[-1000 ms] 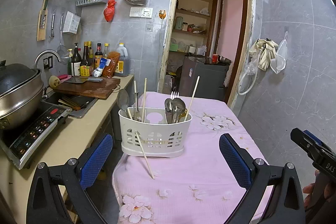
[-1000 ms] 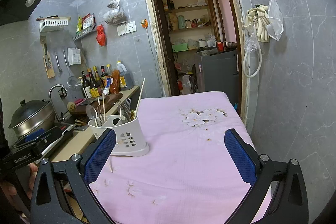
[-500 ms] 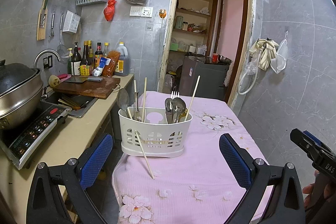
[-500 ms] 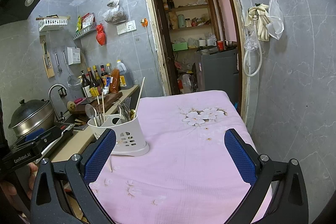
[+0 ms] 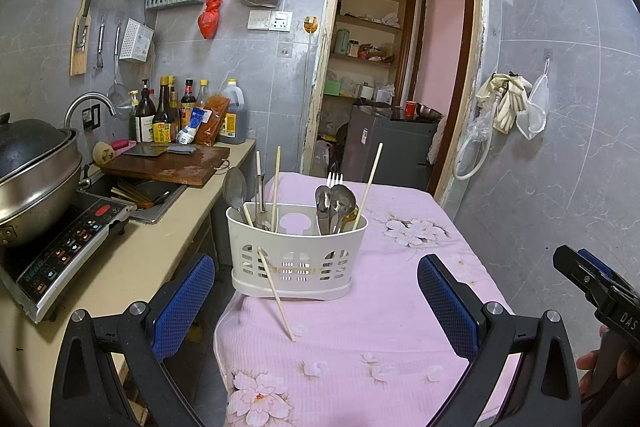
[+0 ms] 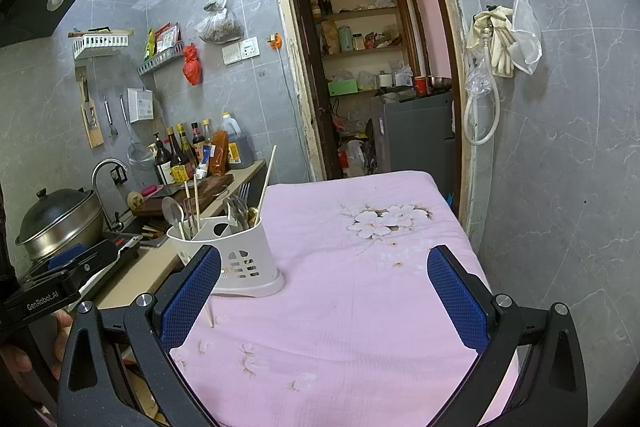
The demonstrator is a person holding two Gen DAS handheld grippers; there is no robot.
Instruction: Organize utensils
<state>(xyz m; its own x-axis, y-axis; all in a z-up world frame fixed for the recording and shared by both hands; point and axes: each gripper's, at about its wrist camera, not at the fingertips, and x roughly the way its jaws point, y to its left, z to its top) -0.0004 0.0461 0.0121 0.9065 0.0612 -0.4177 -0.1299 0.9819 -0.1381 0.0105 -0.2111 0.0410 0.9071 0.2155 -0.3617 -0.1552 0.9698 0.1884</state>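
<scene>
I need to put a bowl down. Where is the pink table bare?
The pink floral tablecloth is bare right of the white slotted utensil caddy. The near-left corner is crowded: a wooden chopstick leans on the caddy.

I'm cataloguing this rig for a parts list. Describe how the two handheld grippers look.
The left gripper and the right gripper match: black angular plastic arms with triangular cut-outs and silver bolt heads, each ending in a blue mesh-textured pad. Seen from the other camera, the left's black body reads "GenRobot.AI" in white; the right's shows "DAS" and a blue part. No cables or sleeves show.
</scene>
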